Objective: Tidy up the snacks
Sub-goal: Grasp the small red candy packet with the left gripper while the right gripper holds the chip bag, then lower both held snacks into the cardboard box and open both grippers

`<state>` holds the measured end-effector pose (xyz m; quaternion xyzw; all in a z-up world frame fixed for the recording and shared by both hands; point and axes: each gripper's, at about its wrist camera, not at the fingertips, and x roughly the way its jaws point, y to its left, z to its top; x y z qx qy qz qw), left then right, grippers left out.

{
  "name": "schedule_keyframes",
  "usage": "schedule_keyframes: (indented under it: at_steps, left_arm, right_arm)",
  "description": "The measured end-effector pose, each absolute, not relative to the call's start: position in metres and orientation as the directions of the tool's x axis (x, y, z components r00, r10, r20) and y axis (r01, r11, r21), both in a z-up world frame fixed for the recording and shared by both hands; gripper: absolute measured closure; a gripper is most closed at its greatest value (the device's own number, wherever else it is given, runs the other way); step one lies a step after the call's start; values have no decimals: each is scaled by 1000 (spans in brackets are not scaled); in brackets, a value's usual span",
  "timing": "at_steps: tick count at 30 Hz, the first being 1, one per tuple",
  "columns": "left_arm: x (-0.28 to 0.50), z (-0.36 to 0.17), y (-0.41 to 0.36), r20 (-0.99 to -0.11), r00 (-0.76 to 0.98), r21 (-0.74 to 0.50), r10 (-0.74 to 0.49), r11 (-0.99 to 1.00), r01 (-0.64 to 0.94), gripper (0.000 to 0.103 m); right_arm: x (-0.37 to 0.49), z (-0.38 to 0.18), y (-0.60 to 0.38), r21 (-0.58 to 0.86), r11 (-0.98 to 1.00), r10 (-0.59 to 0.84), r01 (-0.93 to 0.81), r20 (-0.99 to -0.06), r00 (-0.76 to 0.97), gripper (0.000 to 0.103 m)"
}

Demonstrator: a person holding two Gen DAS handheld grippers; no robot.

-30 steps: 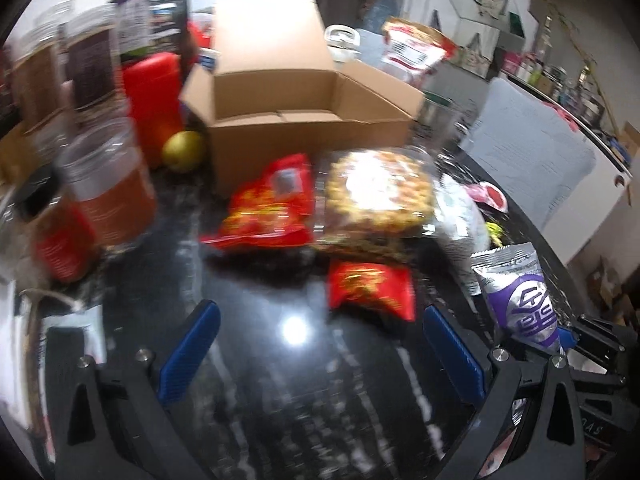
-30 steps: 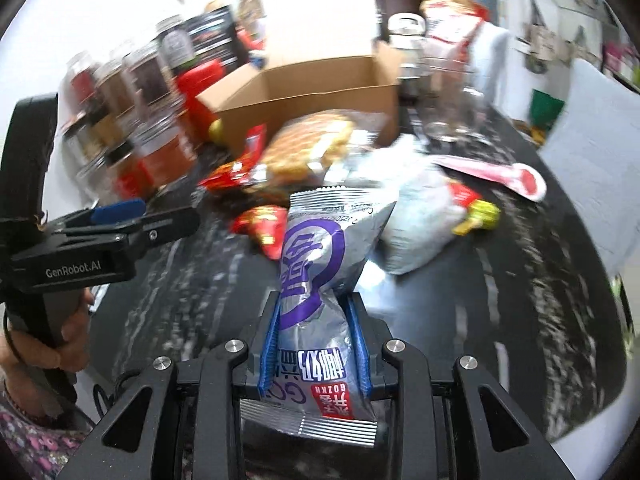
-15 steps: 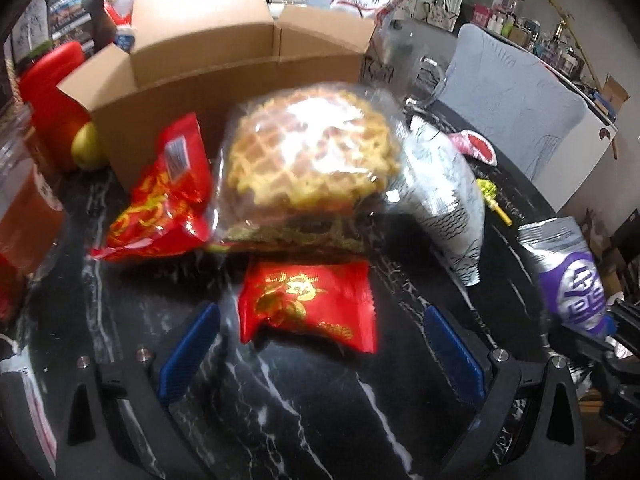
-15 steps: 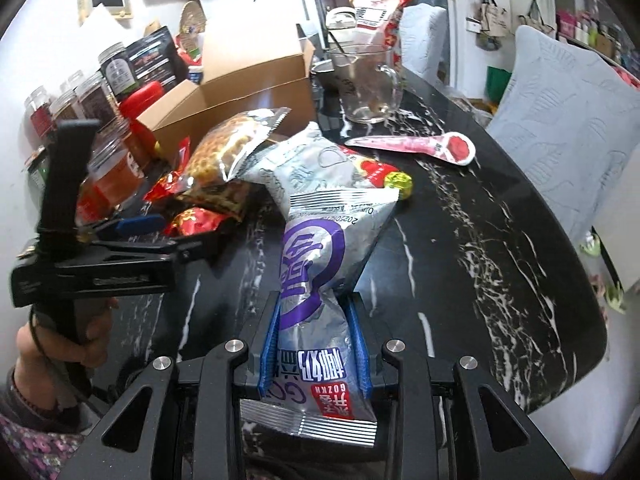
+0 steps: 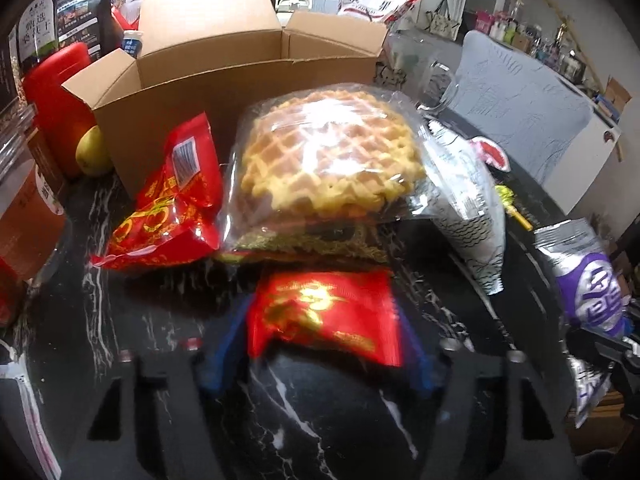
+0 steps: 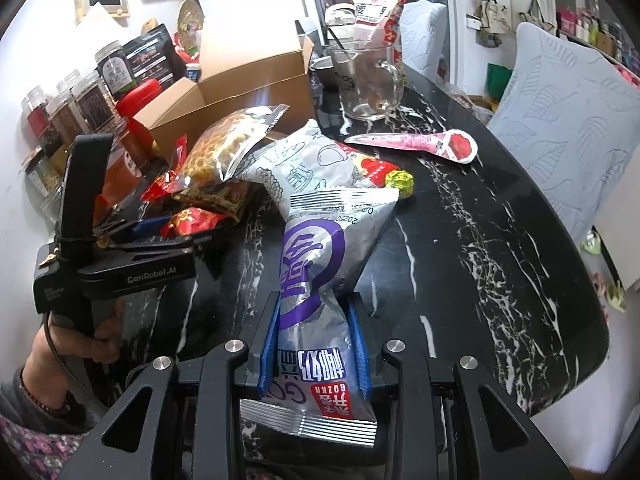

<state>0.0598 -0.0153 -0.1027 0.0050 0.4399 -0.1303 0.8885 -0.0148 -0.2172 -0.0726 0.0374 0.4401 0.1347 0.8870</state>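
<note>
Biggest thing here is the black marble desk [image 6: 500, 240], with an open cardboard box [image 5: 224, 68] sitting at the back of it. Leaning against the front of the box is a clear waffle bag [image 5: 328, 160], and a big red snack bag [image 5: 168, 208] is propped just to its left, touching it. A silver patterned bag [image 5: 468, 208] lies on the waffle bag's other side. A glass mug [image 6: 366, 80] stands behind the pile, near the box's right end, and a row of jars [image 6: 80, 100] lines the wall side.

The right hand-held gripper [image 6: 316, 344] is clamped on a silver-and-purple snack bag [image 6: 320, 272], pinched narrow around its lower half, with the top of the bag sticking up above the desk.

The left hand-held gripper [image 5: 320, 344] has a small red snack packet [image 5: 324, 312] between its 2 blue fingers [image 5: 224, 344], right in front of the waffle bag. The fingers look blurred and sit close to the packet's edges, but I honestly can't tell if they're actually squeezing it.
</note>
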Motion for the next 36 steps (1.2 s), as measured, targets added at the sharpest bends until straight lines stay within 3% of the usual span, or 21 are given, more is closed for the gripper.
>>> schedule_keyframes:
  at_steps: [19,36]
  left_arm:
    - [19,-63,14,-709,655,-132,-261,962,240,39]
    - [0,21,35,-536,811,-111,-236,972,209,39]
  right_arm:
    - [-24,-71,-200,205,948,312,-244,-754,578,72]
    - [-26,-21,-170,228,907,412,-353,-648,641,72]
